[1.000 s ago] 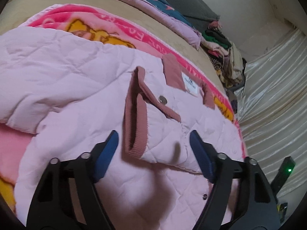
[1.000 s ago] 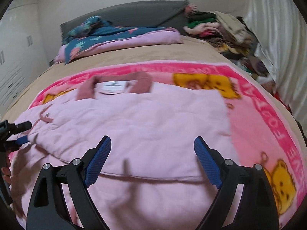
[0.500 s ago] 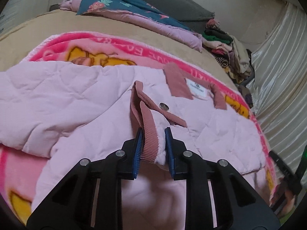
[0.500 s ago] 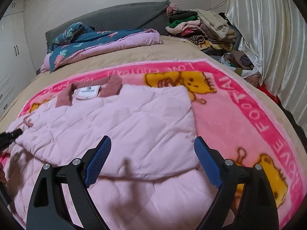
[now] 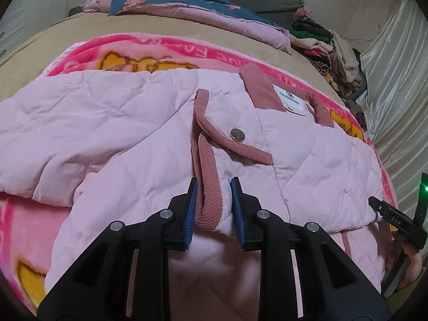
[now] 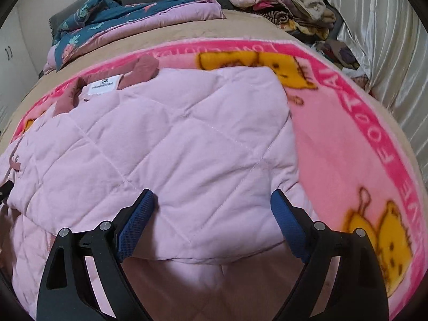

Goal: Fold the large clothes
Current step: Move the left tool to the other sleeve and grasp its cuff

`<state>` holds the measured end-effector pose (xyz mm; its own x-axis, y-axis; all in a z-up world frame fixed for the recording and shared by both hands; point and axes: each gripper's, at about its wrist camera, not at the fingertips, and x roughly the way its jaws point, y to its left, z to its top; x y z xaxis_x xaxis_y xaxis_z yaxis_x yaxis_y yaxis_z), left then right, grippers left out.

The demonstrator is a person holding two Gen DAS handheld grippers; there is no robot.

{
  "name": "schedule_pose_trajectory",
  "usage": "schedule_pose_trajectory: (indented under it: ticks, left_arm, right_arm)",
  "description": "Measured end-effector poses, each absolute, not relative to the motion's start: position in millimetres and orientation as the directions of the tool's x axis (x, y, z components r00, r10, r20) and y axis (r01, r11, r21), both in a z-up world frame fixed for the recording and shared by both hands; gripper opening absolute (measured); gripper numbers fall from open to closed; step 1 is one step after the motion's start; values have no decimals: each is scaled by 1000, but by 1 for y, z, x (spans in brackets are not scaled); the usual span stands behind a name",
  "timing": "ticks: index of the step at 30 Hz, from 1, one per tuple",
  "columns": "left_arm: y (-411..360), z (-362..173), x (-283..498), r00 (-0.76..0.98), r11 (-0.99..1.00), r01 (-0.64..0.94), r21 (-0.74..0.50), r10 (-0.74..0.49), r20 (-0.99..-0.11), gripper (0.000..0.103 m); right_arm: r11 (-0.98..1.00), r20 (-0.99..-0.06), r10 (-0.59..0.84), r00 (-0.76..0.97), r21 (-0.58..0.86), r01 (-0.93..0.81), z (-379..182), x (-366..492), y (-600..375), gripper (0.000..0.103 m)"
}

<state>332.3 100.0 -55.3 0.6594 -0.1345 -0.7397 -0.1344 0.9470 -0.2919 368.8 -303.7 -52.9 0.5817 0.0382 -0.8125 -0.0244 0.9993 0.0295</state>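
Cuff [image 5: 207, 200] sits pinched between left tongs [image 5: 214, 208].

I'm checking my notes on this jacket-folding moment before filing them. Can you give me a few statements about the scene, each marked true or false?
1. The left gripper is clamped on the jacket's ribbed cuff. True.
2. The right gripper grips the jacket's collar. False: its fingers stand wide apart over the quilted pink jacket, far from the collar.
3. The jacket lies on a pink cartoon blanket. True.
4. The white neck label is hidden from both cameras. False: both views show it.
5. A pile of clothes sits at the bed's far end. True.
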Motion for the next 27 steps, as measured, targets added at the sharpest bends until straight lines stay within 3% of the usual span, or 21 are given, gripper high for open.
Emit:
schedule_pose_trajectory:
  ticks: [10, 14, 18, 20, 27]
  left_arm:
    - [98, -44, 310, 657, 955, -134, -265, -114, -745, 22]
    - [102, -37, 298, 663, 954, -143, -263, -105, -741, 38]
    - [112, -26, 285, 677, 951, -167, -261, -82, -731, 45]
    - [117, -22, 281, 679, 950, -179, -256, -69, -730, 62]
    - [141, -7, 270, 699, 937, -239, -256, -17, -714, 91]
  right_arm:
    - [995, -765, 89, 637, 96, -24, -38, 343, -303, 89]
    - [989, -738, 133, 662, 146, -36, -29, 324, -301, 91]
    - [985, -717, 163, 677, 159, -69, -19, 311, -292, 92]
    - [981, -701, 189, 687, 169, -97, -12, 303, -284, 94]
    - [971, -658, 240, 714, 171, -168, 10, 289, -247, 98]
